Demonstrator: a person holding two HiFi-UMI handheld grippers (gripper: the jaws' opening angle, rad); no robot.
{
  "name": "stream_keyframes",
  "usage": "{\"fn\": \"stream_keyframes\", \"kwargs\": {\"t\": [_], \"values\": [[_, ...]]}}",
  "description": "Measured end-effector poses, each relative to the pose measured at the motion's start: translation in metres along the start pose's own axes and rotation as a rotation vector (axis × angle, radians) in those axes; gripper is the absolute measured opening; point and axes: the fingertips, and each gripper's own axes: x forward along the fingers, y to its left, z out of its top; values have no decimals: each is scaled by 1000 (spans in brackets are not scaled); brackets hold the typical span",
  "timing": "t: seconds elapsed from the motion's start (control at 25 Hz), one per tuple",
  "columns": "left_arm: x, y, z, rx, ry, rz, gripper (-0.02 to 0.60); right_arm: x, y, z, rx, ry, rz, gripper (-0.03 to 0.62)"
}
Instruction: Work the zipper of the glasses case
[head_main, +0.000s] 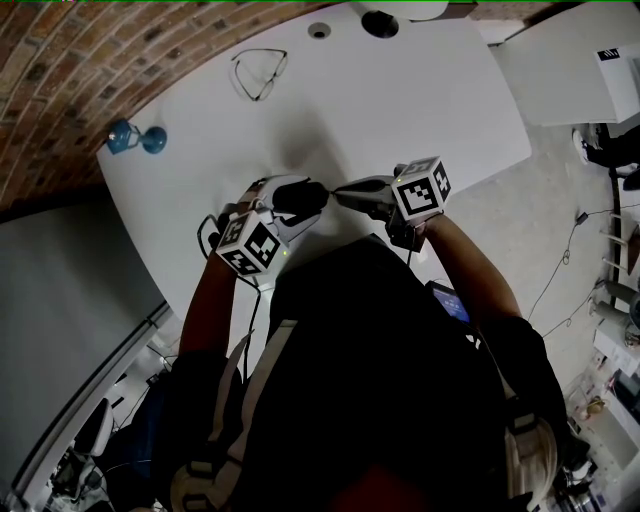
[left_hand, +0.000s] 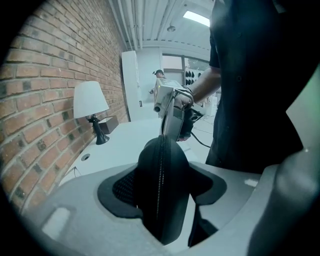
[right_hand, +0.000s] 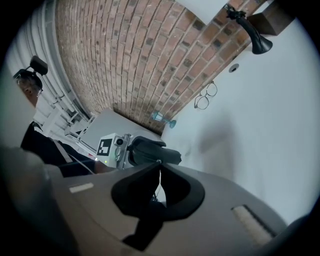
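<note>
Both forearms reach forward over the bench edge, the left forearm (head_main: 205, 300) and the right forearm (head_main: 478, 268) angling inward so the tools meet nose to nose. The left tool (head_main: 298, 200) tilts downward, its jaws half apart and clamped on the glasses case (left_hand: 162, 185). The right tool (head_main: 345, 193) lies nearer level, jaws pressed together at the case's end.

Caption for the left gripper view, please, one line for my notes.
Left gripper clamps the case, zipper toward the camera, while the shut right gripper pinches the pull at its top.
</note>
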Motion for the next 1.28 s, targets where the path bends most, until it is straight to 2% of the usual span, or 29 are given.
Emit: {"fn": "stream_keyframes", "kwargs": {"t": [0.08, 0.16, 0.2, 0.36, 0.52, 0.84, 1.04, 1.2, 1.28], "values": [[3, 3, -8, -14, 24, 10, 272, 0, -4, 4, -21, -9, -32, 18], [5, 7, -18, -27, 53, 28, 272, -2, -8, 7, -25, -22, -54, 99], [6, 10, -23, -37, 61, 35, 272, -4, -10, 8, -20, -26, -57, 106], [6, 23, -36, -90, 69, 67, 273, -7, -16, 12, -45, -38, -94, 104], [15, 39, -52, -130, 110, 111, 275, -8, -26, 15, -163, -58, -192, 83], [46, 73, -65, -155, 181, 185, 278, -19, -44, 13, -265, -67, -328, 64], [58, 88, -67, -150, 219, 223, 278, -29, -52, 8, -251, -65, -351, 51], [67, 91, -70, -152, 243, 222, 282, -31, -55, 6, -247, -57, -351, 46], [70, 88, -73, -155, 256, 212, 308, -31, -55, 6, -248, -53, -350, 44]]}}
